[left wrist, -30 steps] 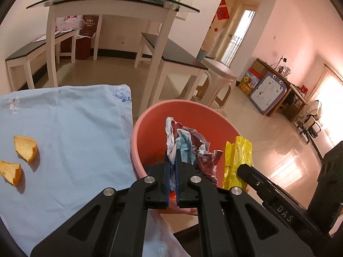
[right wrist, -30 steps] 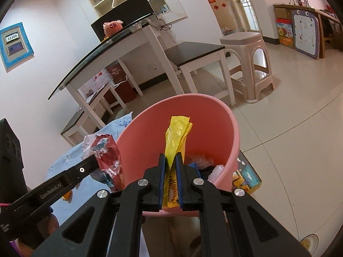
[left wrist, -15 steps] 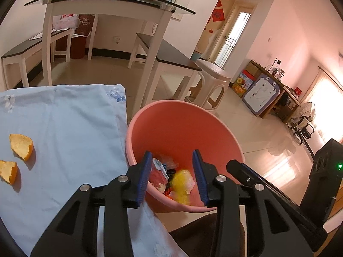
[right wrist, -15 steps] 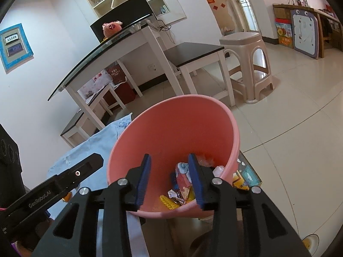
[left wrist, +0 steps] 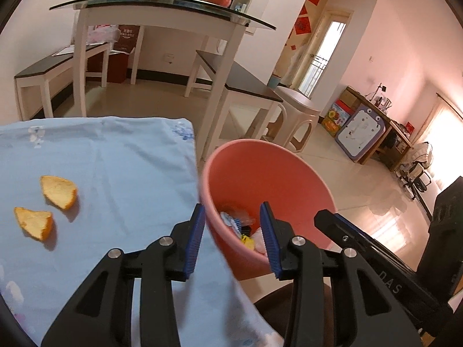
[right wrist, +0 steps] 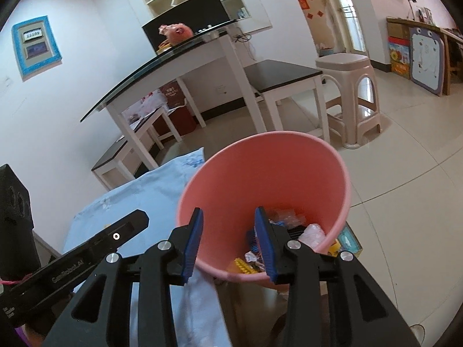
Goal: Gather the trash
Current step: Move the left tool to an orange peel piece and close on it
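A pink bucket stands beside the table's edge, with wrappers and other trash lying at its bottom. My left gripper is open and empty above the bucket's near rim. Two orange peels lie on the light blue cloth to its left. In the right wrist view my right gripper is also open and empty over the same bucket, with the trash below it. The two grippers are side by side.
A glass-topped white table and dark-topped benches stand behind the cloth. A beige plastic stool is on the tiled floor beyond the bucket. A small colourful box lies on the floor against the bucket.
Both grippers opened: the left let go a crumpled red-and-white wrapper, the right a yellow wrapper, and both dropped into the bucket. Both grippers then drew back a little.
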Demonstrator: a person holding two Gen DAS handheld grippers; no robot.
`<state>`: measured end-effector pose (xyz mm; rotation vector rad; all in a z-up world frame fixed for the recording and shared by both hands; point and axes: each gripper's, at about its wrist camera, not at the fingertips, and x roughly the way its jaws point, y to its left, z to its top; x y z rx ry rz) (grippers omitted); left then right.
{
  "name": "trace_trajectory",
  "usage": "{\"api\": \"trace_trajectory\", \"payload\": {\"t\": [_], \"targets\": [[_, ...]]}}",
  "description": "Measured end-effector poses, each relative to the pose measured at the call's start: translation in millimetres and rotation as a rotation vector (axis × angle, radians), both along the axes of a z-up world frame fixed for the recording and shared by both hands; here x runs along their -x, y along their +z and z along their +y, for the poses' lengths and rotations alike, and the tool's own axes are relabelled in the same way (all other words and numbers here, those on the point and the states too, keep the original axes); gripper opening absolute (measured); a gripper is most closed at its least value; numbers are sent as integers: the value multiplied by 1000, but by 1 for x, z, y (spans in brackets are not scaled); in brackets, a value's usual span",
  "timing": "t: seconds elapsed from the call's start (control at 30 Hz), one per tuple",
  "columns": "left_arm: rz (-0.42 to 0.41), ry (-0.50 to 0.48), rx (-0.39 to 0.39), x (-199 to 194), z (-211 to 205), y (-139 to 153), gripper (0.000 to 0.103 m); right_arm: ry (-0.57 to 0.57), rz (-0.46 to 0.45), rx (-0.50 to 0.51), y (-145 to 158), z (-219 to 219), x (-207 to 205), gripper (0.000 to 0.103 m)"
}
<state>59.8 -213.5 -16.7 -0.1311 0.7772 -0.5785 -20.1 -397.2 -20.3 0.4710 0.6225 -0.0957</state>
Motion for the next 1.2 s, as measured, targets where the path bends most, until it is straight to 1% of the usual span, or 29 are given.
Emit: {"api": "trace_trajectory", "payload": {"t": [0.3,0.47,0.57,0.83,1.0,1.1,1.2], "targets": [[-7,71,-16,7,41,4,40,85,7,23,6,42,-2,37],[-24,133,-28,9,74,5,40,139,20,33,5,69,-6,37],[-20,178,-32,9,96,3,40,174,27,38,3,88,-10,38],[-16,299,-79,1,151,-9,40,253,42,42,-5,125,-22,42],[27,381,-97,-12,188,-23,40,294,53,41,-12,144,-30,43],[45,403,-96,-19,203,-29,40,316,60,33,-16,152,-35,43],[50,404,-108,-28,206,-33,39,334,69,29,-21,158,-40,43]]}}
